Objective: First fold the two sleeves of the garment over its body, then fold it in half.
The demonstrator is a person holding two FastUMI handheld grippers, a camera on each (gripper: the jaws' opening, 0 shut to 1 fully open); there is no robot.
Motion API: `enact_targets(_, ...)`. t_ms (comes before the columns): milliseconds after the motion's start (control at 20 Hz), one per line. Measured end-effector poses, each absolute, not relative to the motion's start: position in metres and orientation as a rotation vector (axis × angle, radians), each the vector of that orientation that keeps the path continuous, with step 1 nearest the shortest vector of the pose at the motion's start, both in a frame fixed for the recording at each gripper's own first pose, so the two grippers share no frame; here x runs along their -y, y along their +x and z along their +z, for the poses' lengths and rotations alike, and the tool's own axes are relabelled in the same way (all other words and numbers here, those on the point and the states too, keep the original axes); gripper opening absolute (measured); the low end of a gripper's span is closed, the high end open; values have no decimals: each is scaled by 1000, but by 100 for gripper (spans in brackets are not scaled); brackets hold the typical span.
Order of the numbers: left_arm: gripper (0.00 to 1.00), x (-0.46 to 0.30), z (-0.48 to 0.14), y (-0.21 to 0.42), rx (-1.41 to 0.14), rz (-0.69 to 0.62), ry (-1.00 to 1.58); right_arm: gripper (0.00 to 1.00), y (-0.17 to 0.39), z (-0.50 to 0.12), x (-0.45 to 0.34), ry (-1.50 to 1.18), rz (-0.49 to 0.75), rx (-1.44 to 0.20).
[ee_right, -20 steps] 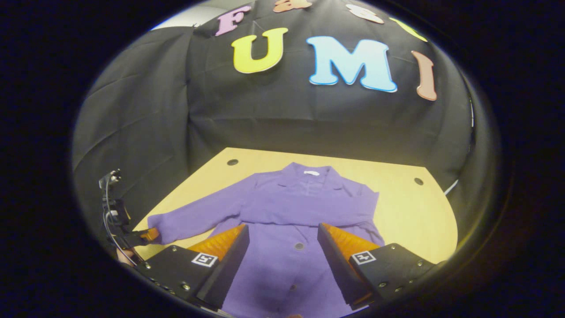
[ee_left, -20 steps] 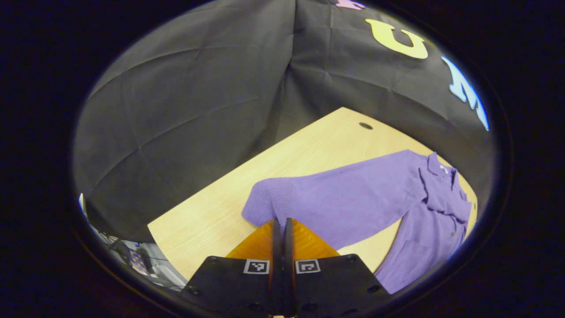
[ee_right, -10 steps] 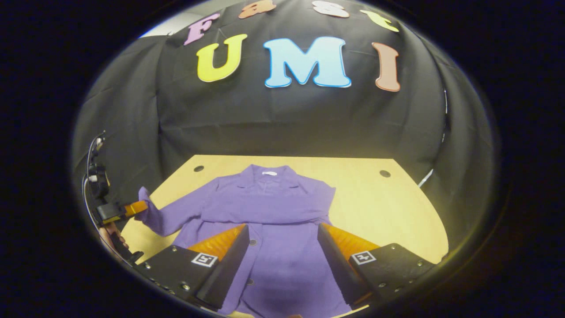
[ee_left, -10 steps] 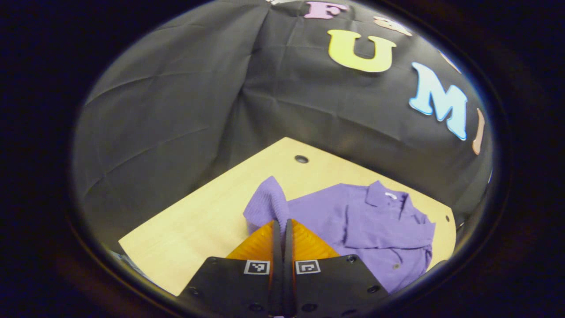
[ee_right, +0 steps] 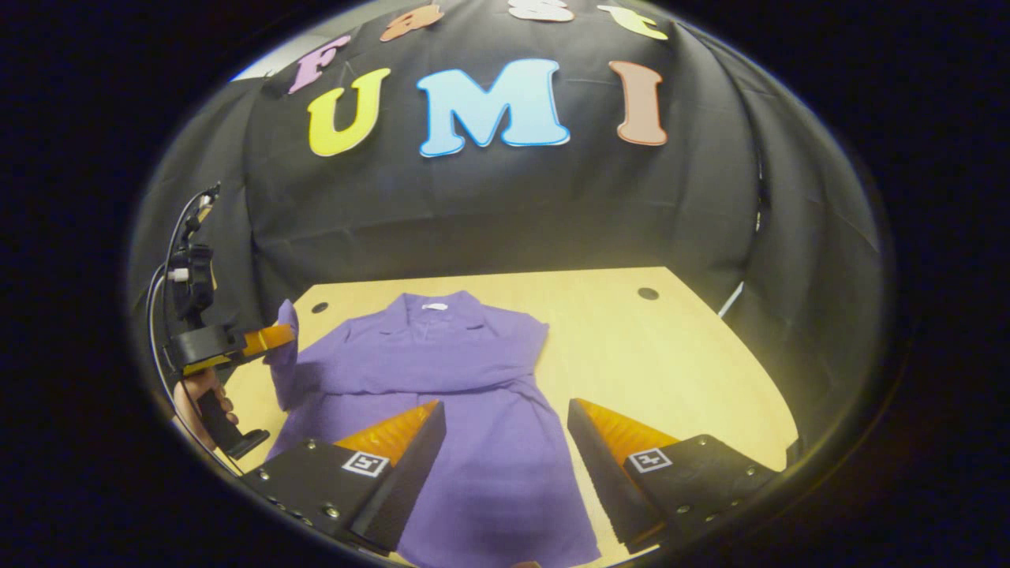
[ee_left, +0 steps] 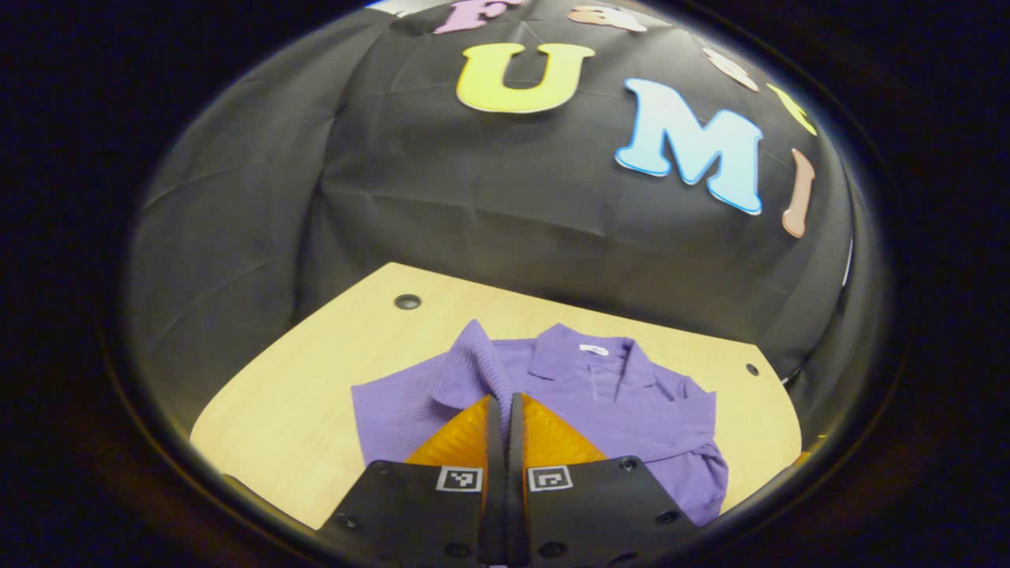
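Note:
A purple button-up garment [ee_right: 473, 465] lies flat on the wooden table [ee_right: 671, 371], collar towards the far wall. One sleeve lies folded across its chest [ee_right: 426, 371]. My left gripper [ee_left: 505, 401] is shut on the ribbed cuff [ee_left: 472, 367] of the other sleeve, held raised over the garment's shoulder edge. In the right gripper view that left gripper [ee_right: 272, 338] hangs at the garment's left side with the cuff [ee_right: 286, 347] drooping from it. My right gripper [ee_right: 505, 416] stands open above the garment's lower body, nothing between its fingers.
The table has small round holes [ee_right: 648, 293] near its far corners and bare wood to the right of the garment. A hand [ee_right: 197, 398] grips the left gripper's handle, with cables [ee_right: 170, 268] above it. Black cloth walls close in the table's far sides.
My left gripper has lifted the cuff off the table and swung the outstretched sleeve in towards the garment's body. My right gripper has stayed open while drifting right, leaving the garment further left in its view.

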State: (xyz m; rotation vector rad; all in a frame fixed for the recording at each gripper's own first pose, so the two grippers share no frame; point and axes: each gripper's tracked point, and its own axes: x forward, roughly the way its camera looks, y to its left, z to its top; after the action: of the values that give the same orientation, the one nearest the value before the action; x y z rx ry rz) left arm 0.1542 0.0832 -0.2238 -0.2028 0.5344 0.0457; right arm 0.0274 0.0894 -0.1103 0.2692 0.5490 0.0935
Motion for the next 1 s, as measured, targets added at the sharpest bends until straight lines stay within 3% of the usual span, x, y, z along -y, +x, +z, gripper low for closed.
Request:
enact_targets(400, 7, 32, -236, 184, -557, -126, -169, 94, 31, -140, -38, 284, 38, -591)
enact_targets(1000, 7, 166, -269, 207, -556, -340, -46, 94, 38, -179, 3, 312, 68, -634)
